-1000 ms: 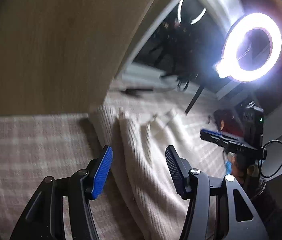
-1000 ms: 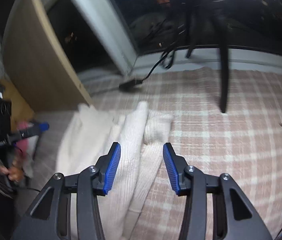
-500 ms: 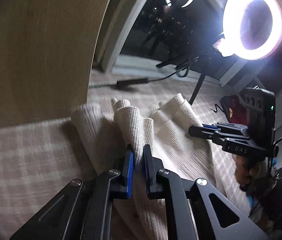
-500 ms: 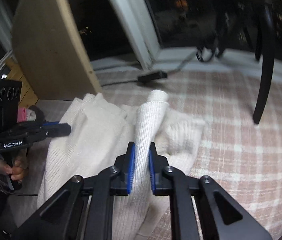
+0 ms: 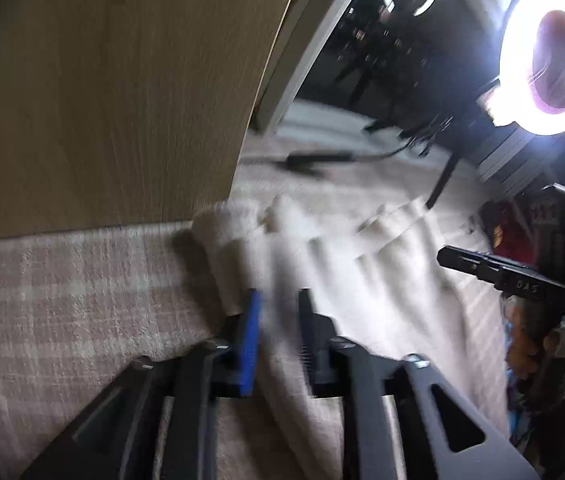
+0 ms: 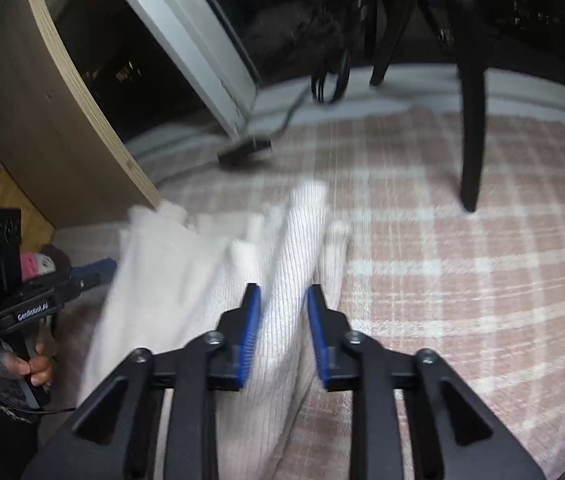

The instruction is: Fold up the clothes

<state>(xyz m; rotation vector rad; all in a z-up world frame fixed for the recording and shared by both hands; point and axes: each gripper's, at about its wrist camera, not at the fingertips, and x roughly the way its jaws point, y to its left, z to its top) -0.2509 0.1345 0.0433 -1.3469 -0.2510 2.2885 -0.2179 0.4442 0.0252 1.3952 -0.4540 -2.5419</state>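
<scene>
A cream ribbed sweater [image 5: 322, 264] lies bunched in ridges on the pink plaid cloth [image 5: 62, 300], its far edge against a wooden panel [image 5: 102, 92]. My left gripper [image 5: 278, 320] is closed on a fold of the sweater, which fills the narrow gap between its pads. In the right wrist view the sweater [image 6: 186, 264] runs as a raised ridge through my right gripper [image 6: 284, 320], also shut on it. Each gripper shows in the other's view: the right one [image 5: 510, 280] at the sweater's right side, the left one [image 6: 42, 300] in a hand at its left.
A lit ring light [image 5: 550, 56] on a black stand [image 6: 470, 100] stands beyond the sweater to the right. A black cable and plug [image 6: 246, 148] lie by the white window frame [image 6: 202, 40]. Plaid cloth [image 6: 462, 300] stretches right of the sweater.
Both grippers closed on sweater folds from wide open a second ago. Since half a second ago the jaws stand slightly wider, and both views blur as the sweater shifts toward the wooden panel.
</scene>
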